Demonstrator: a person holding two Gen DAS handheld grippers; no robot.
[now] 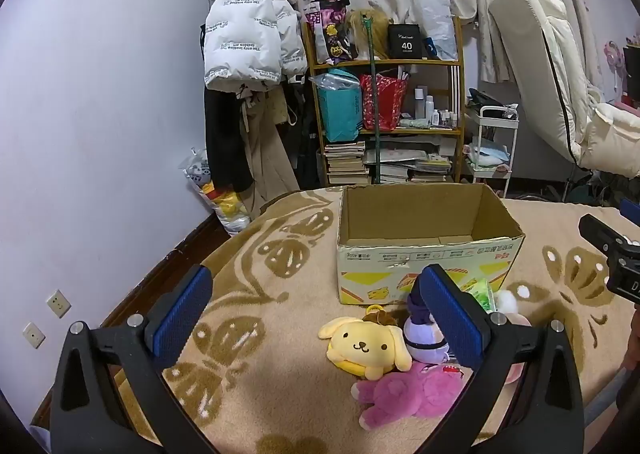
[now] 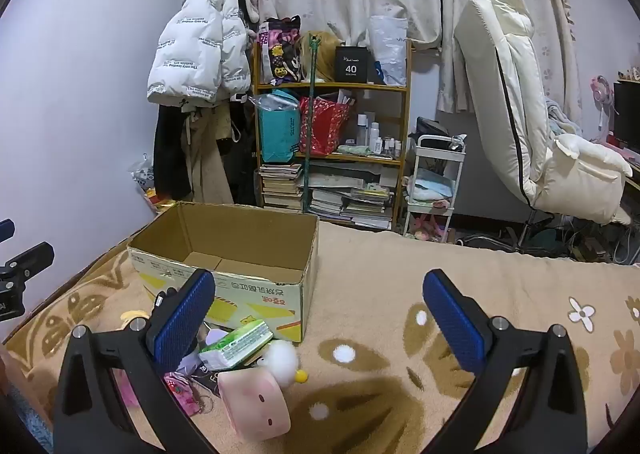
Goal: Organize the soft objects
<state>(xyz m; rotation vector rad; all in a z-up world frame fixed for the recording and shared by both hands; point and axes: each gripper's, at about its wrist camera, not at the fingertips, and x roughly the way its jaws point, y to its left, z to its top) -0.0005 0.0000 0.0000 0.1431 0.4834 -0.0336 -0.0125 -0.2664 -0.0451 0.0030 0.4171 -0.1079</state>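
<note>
An open cardboard box [image 1: 428, 242] [image 2: 224, 254] stands on the blanket, nothing visible inside. In front of it lies a heap of soft toys: a yellow dog plush [image 1: 366, 346], a purple plush [image 1: 424, 336], a pink plush [image 1: 404, 394], a pink cube plush [image 2: 254, 402], a white duck plush [image 2: 282, 364] and a green tissue pack [image 2: 236, 344]. My left gripper [image 1: 316, 316] hovers open over the blanket, just left of the toys, with nothing between its fingers. My right gripper [image 2: 318, 320] is open above the blanket right of the heap, holding nothing.
The beige patterned blanket [image 2: 440, 282] covers a bed. Behind it stand a cluttered wooden shelf [image 1: 384, 102], hanging coats [image 1: 248, 54], a white trolley [image 2: 436, 182] and a cream recliner chair [image 2: 532, 126]. The wall lies to the left.
</note>
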